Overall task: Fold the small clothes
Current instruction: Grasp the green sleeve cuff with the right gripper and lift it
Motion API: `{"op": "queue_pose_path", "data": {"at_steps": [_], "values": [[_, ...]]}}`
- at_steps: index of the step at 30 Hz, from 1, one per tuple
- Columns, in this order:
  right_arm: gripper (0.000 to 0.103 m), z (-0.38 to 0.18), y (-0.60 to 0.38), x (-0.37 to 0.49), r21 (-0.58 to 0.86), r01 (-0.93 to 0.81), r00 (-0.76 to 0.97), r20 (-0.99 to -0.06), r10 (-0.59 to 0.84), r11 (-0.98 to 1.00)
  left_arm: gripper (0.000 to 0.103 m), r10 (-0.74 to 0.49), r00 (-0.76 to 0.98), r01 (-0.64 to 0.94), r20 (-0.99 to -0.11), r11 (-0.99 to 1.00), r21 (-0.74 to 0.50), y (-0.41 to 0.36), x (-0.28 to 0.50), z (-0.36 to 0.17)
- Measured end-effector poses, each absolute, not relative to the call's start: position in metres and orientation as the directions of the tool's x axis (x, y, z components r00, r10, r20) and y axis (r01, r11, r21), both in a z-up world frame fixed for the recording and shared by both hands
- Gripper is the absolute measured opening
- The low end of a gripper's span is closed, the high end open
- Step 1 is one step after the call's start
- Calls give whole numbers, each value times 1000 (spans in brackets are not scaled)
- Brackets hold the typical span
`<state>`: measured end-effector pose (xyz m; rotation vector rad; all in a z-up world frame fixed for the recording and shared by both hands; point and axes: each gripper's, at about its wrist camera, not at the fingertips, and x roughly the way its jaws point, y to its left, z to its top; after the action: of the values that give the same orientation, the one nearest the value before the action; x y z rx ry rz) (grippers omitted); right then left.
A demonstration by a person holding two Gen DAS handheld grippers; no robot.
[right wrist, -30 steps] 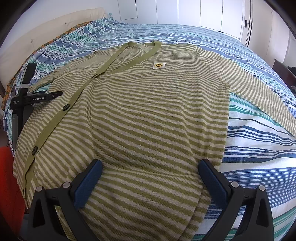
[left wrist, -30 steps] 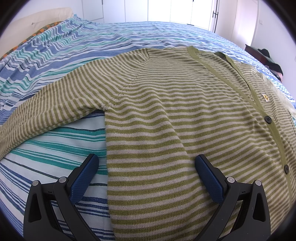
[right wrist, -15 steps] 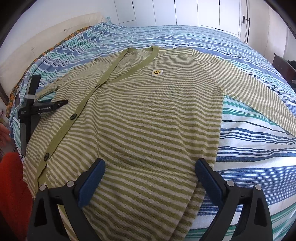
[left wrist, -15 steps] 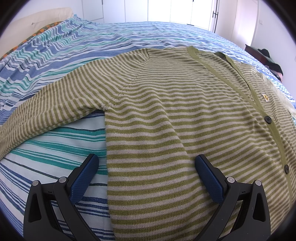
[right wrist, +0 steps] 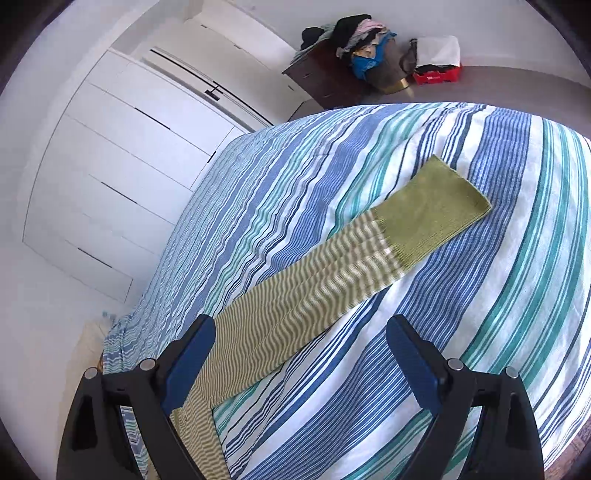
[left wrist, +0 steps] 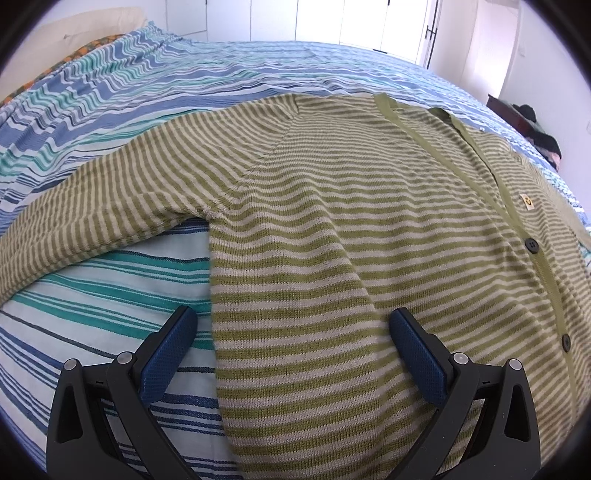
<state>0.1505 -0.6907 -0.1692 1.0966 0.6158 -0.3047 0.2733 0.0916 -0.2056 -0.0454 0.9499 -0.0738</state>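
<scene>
A green-and-cream striped cardigan (left wrist: 351, 229) lies flat on the striped bed cover (left wrist: 110, 288), buttons down its right side. My left gripper (left wrist: 291, 332) is open and empty, low over the cardigan's left lower edge. In the right wrist view the cardigan's sleeve (right wrist: 317, 288) stretches across the bed to its plain green cuff (right wrist: 428, 218). My right gripper (right wrist: 299, 347) is open and empty above the sleeve's near part, with its left finger over the sleeve.
White wardrobe doors (right wrist: 122, 166) stand beside the bed. A dark dresser (right wrist: 325, 85) with piled clothes (right wrist: 362, 44) and a red crate (right wrist: 436, 75) stand on the floor beyond the bed. A pillow (left wrist: 92, 22) lies at the bed's head.
My right gripper has swung away from the cardigan's body to look along its right sleeve, rolled to one side. My left gripper has not moved.
</scene>
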Motion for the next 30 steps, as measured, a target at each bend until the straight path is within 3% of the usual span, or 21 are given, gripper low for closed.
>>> {"op": "queue_pose_path", "data": {"at_steps": [3,5,9,11,12,16,21,26,30], "values": [[87,-201,-731,146,777,568,790,-607,84,271,103,-109,569,61,-815,994,-90,95,275,-205],[78,-213,-748,143,794,577,801,-596,59,190,103,-122,558,72,-821,993,-98,96,276,-204],[72,-212,-769,159,797,571,811,-584,15,197,103,-92,536,80,-839,995,-58,93,277,-195],[39,-208,-774,172,728,634,755,-656,-5,262,103,-54,535,67,-843,998,-21,94,274,-185],[8,-206,-776,176,686,671,717,-697,-15,282,103,-40,551,56,-834,998,-11,96,271,-178],[8,-158,-769,191,671,625,744,-667,-45,399,103,3,645,-20,-764,1000,-13,116,251,-137],[8,-40,-701,235,708,377,862,-503,52,597,103,46,711,-168,-702,980,-106,155,226,-111],[8,77,-541,307,641,58,888,-383,253,765,103,58,738,-260,-672,944,-204,183,198,-121],[8,117,-377,346,615,-168,821,-346,455,770,102,55,726,-275,-685,937,-216,195,170,-149]]}}
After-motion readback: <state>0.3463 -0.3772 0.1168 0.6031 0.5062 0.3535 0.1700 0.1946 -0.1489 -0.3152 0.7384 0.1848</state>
